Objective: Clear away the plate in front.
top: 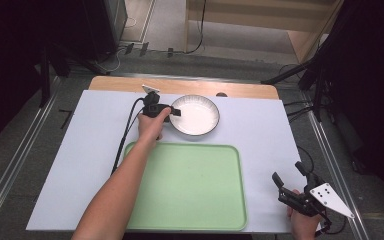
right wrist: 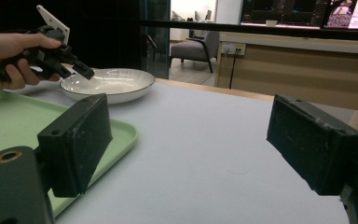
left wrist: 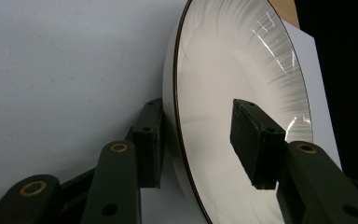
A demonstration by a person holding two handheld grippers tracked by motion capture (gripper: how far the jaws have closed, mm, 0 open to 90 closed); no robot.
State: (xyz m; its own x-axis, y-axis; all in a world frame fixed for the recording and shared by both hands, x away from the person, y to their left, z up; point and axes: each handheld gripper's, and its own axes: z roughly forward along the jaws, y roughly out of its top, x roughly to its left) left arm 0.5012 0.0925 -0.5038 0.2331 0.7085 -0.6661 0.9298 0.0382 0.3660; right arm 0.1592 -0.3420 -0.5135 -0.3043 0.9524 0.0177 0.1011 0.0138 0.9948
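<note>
White bowl (top: 196,115) with a thin dark rim sits on the pale tabletop (top: 260,130), at the far side, just beyond the far edge of the green tray (top: 190,190). Bowl and tray lie close but apart.

Left gripper (top: 172,113) at the bowl's left rim, held in the person's left hand (top: 152,125), forearm reaching across the tray's left corner. In the left gripper view the rim of the bowl (left wrist: 223,93) runs between the two fingers (left wrist: 149,140): one pad outside the wall, close against it or touching, the other inside over the basin with a clear gap to the surface. Fingers straddle the rim, not yet clamped on it. Bowl rests flat on the tabletop.

Right gripper (top: 292,186) at the near right corner of the tabletop, right of the tray, well apart from the bowl. In the right gripper view its fingers (right wrist: 77,140) stand wide, released, nothing between them; tray edge (right wrist: 116,135) just beside the left pad.
</note>
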